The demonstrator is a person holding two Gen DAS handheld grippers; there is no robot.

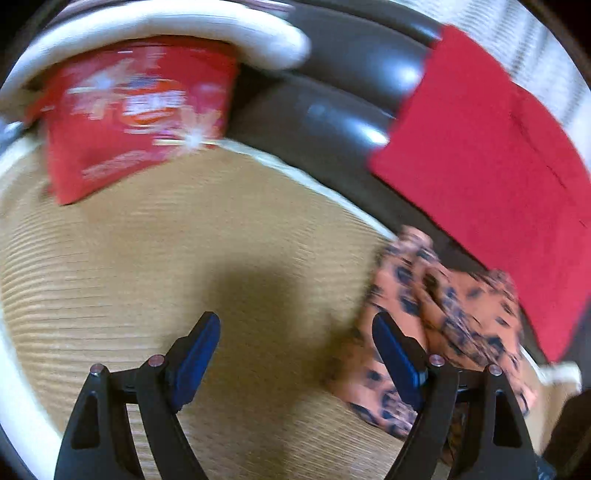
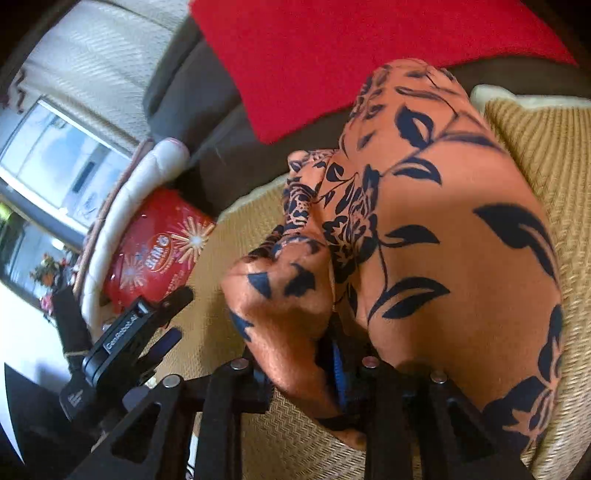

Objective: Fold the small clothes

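An orange garment with a dark leaf print (image 2: 443,240) rises in a bunched heap from the woven tan mat (image 2: 535,166) and fills the right wrist view. My right gripper (image 2: 332,354) is shut on a fold of it; cloth covers the fingertips and only a strip of blue pad shows. In the left wrist view the same garment (image 1: 443,314) lies crumpled at the right, just behind the right finger. My left gripper (image 1: 295,321) hangs open over the bare mat (image 1: 184,240) with nothing between its blue pads. It also appears in the right wrist view, the left gripper (image 2: 181,314) at lower left.
A red printed bag (image 1: 136,110) leans at the mat's far left under a white padded rim (image 1: 184,26). A plain red cloth (image 1: 498,147) lies over a dark sofa (image 1: 332,92) beyond the mat. A window (image 2: 55,155) is at far left.
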